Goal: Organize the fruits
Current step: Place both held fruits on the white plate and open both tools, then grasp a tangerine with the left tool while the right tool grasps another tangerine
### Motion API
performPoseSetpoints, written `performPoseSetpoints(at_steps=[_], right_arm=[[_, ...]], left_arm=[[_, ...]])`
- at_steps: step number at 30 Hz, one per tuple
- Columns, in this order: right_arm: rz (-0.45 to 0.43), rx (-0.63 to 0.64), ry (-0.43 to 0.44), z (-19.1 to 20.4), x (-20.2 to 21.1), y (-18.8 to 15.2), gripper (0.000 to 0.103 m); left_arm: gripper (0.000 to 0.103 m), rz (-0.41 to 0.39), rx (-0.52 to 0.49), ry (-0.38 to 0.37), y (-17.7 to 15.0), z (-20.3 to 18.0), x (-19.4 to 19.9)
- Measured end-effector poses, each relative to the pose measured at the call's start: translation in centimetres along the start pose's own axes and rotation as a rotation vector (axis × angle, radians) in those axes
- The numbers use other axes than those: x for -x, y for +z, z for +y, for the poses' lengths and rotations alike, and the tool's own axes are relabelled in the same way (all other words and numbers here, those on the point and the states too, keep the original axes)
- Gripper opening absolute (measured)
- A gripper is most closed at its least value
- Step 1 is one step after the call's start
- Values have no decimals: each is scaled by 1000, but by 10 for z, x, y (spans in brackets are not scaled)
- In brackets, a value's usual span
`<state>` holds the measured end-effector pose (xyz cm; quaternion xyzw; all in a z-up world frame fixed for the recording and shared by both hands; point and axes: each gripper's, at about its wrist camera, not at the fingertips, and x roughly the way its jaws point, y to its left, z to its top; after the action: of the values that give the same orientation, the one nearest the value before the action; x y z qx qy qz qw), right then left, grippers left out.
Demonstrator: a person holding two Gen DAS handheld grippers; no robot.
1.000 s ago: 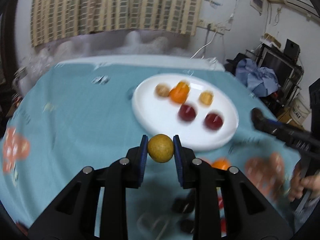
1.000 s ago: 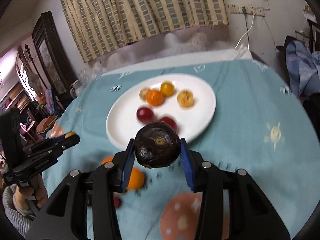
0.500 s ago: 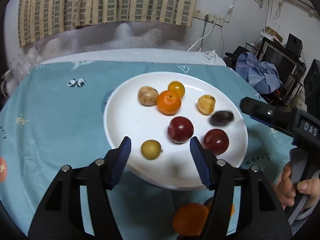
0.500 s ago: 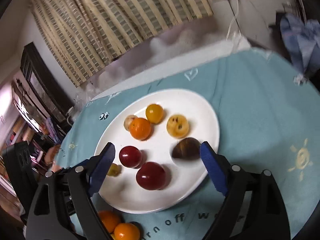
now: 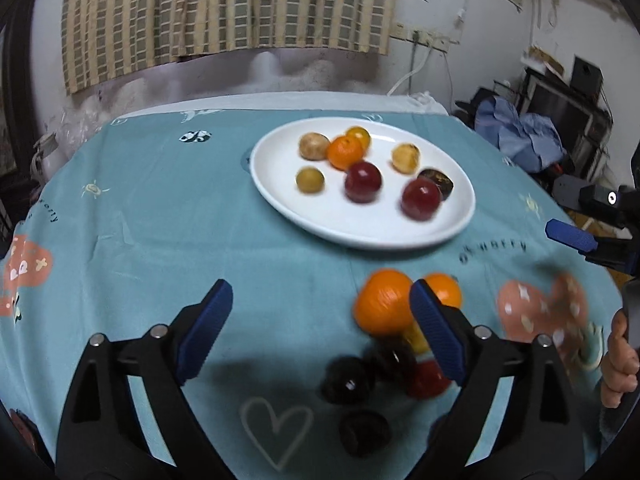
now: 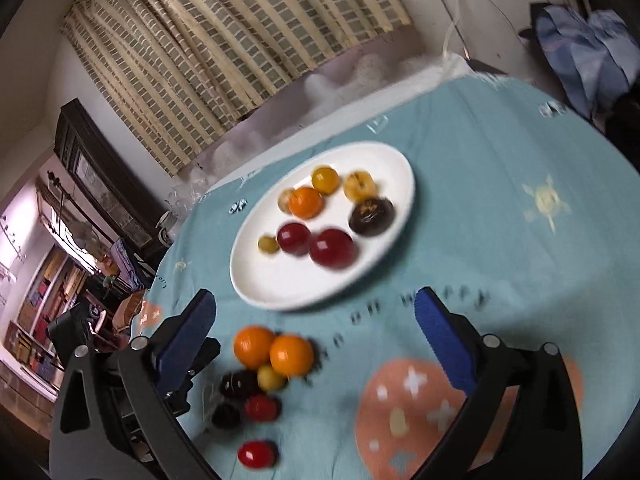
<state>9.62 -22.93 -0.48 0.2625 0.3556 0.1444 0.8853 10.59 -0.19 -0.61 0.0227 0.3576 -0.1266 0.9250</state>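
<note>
Teal tablecloth (image 5: pixel 168 216) covers the table; white plate (image 5: pixel 280 196) sits at 12 to 1 o'clock from my left gripper's camera. I count eight fruits on the plate: two red ones (image 5: pixel 363 181), an orange (image 5: pixel 345 153), a dark purple fruit (image 5: pixel 437 181) at its 3 o'clock edge, a small yellow-green fruit (image 5: pixel 309 180) at its 9 o'clock side, plus three yellowish ones further back.

I judge the job a bit over half done: a loose pile (image 6: pixel 264 376) is still on the cloth below the plate, two oranges (image 6: pixel 272 350), a small yellow one, dark ones and two small red ones, roughly eight, blur makes the count shaky.

Left gripper (image 5: pixel 320 328): jaws have just been opening, now wide apart, nothing between the pads, tilted down at the cloth, pile at its 3 to 5 o'clock. Right gripper (image 6: pixel 316 344): jaws also just opened wide and empty, rolled a bit anticlockwise, pile at its 7 o'clock. A hand (image 5: pixel 620 360) holds the right gripper's handle at the left view's 4 o'clock edge.
</note>
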Motion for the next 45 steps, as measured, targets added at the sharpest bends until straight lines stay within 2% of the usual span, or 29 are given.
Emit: performPoseSetpoints(at_steps=[5,9,12,15,17,21,23,32,37,38,40,41,43,44,45], right_arm=[[15,-8,-5,-1,-2,1,100],[28,0,-9,0,-3,1,100],[26,6,-13,0,-3,0,100],[25,-1,-18,-1,-3,0,100],[27,-9,-18,-3,-4,0,100],[29,-15,-17,-4,-4,1,100],[28,-13,-16,-4,-4,1,100],[27,20,-25,-1,-5,-1,100],[13,54,-33,5,-3,-2,100],[14,53,-34,4,-3,-2,100],[14,43,-35,2,-3,-1,100],[14,34,-36,0,-3,-1,100],[12,23,-38,-2,-3,0,100],[10,18,-36,-3,-2,0,100],[11,17,-35,-3,-3,0,100]], left_arm=[[97,3,-91,44,-3,-19,-8],[101,33,-114,81,-2,-19,-23],[101,28,-100,68,0,-11,-25],[101,-4,-66,126,3,6,-17],[101,1,-17,160,3,22,-15],[101,4,107,108,5,49,-13],[101,-1,113,81,5,48,-11],[101,19,-36,66,6,10,-27],[100,-6,-98,98,10,-1,-29],[97,-8,-99,93,11,-1,-30],[80,5,-107,75,11,-2,-35],[68,20,-115,66,10,-4,-39],[57,38,-130,42,9,-7,-45],[46,51,-146,30,8,-10,-48],[46,56,-170,38,7,-14,-50]])
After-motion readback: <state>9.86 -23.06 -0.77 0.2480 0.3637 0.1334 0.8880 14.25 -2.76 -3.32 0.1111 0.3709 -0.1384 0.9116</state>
